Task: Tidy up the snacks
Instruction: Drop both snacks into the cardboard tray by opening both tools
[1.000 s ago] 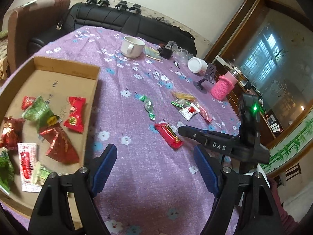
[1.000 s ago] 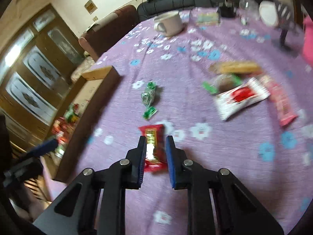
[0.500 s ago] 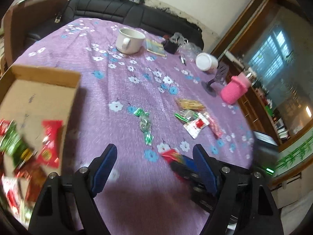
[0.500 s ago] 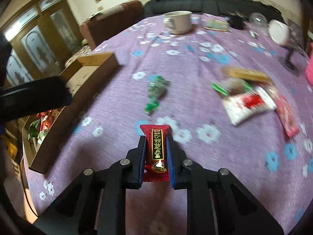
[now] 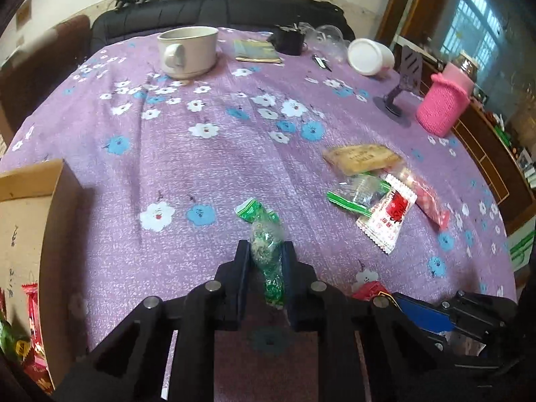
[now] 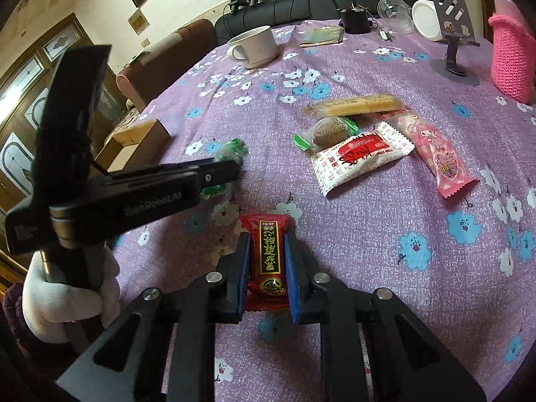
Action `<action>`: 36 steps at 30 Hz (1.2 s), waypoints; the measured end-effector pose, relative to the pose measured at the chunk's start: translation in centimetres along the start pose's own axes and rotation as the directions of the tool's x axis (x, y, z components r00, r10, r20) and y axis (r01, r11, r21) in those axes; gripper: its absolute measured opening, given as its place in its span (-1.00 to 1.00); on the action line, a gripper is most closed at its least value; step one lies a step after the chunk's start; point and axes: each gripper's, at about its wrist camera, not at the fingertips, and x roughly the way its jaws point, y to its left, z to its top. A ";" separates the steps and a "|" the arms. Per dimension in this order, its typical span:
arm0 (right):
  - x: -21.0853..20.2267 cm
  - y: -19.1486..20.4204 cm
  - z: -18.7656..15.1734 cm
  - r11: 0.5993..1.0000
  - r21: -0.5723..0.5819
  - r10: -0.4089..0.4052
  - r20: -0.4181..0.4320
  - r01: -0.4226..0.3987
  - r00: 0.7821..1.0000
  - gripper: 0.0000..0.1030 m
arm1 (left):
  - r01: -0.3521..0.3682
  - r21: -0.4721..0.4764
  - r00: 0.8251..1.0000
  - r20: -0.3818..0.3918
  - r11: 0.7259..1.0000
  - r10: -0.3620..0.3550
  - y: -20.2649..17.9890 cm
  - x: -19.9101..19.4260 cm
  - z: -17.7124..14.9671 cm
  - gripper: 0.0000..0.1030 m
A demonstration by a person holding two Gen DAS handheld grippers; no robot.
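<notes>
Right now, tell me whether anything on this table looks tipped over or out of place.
Yes. The white cup at the far edge lies on its side, its mouth facing the table's middle. Beside it a clear plastic cup is tipped over too. Nothing looks spilled. Four snack packets lie in a loose overlapping heap, not yet in the cardboard box.

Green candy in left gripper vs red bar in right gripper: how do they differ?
The green candy has a clear, twisted wrapper; the red bar is a flat opaque packet with a printed black label. Both are clamped, the candy by the left gripper, the bar by the right gripper.
</notes>
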 end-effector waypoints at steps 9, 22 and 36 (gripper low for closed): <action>-0.7 -0.3 -0.1 0.999 0.020 0.030 0.050 -0.031 0.998 -0.59 | 0.078 -0.071 0.993 0.090 0.994 -0.071 1.9 -4.8 -1.0 -0.66; -1.8 4.4 0.2 0.990 -0.011 0.142 0.091 -0.142 0.986 -0.58 | -0.031 -0.229 0.976 0.201 0.973 0.078 14.4 -15.7 -4.6 -0.67; 7.8 22.5 4.3 0.958 -0.206 0.187 -0.081 -0.201 0.979 -0.55 | 0.015 -0.416 0.989 0.141 0.909 0.049 23.8 -13.2 -5.1 -0.30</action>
